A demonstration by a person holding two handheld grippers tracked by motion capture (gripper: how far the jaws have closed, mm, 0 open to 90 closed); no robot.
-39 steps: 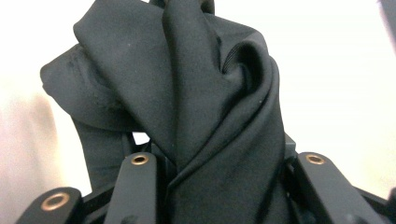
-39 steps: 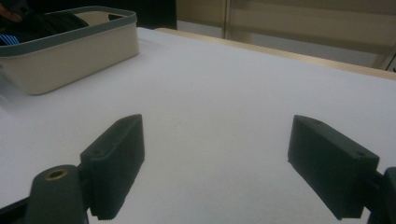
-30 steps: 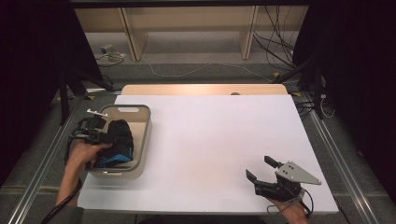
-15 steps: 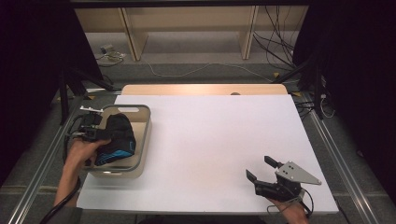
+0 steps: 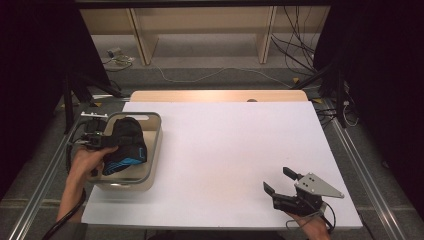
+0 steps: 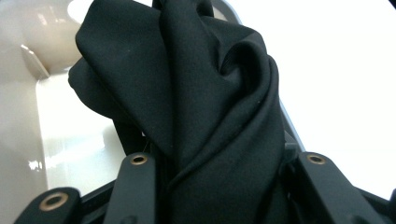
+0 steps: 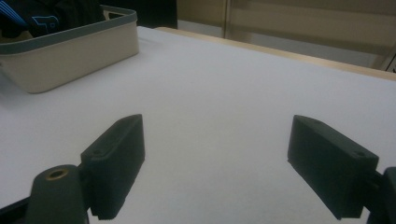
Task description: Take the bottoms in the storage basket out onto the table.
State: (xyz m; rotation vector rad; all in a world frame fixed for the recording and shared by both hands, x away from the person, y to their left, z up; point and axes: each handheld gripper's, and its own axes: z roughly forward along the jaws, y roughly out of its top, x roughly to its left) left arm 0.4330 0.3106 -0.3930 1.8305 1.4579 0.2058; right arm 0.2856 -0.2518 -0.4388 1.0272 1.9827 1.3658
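Lifting step in hand, by the look of it: left gripper [image 5: 102,142] clamped with both fingers [image 6: 135,186] on a bunched black garment [image 5: 125,145], held over the beige bin [image 5: 156,150] at the left edge of the white tabletop [image 5: 225,150], a blue-striped part lower inside. Right gripper [image 5: 282,192] resting near the front right corner, its 2 fingers [image 7: 116,158] spread wide and holding nothing. Next move probably calls for raising the cloth clear of the bin rim without snagging, then carrying it over open tabletop.
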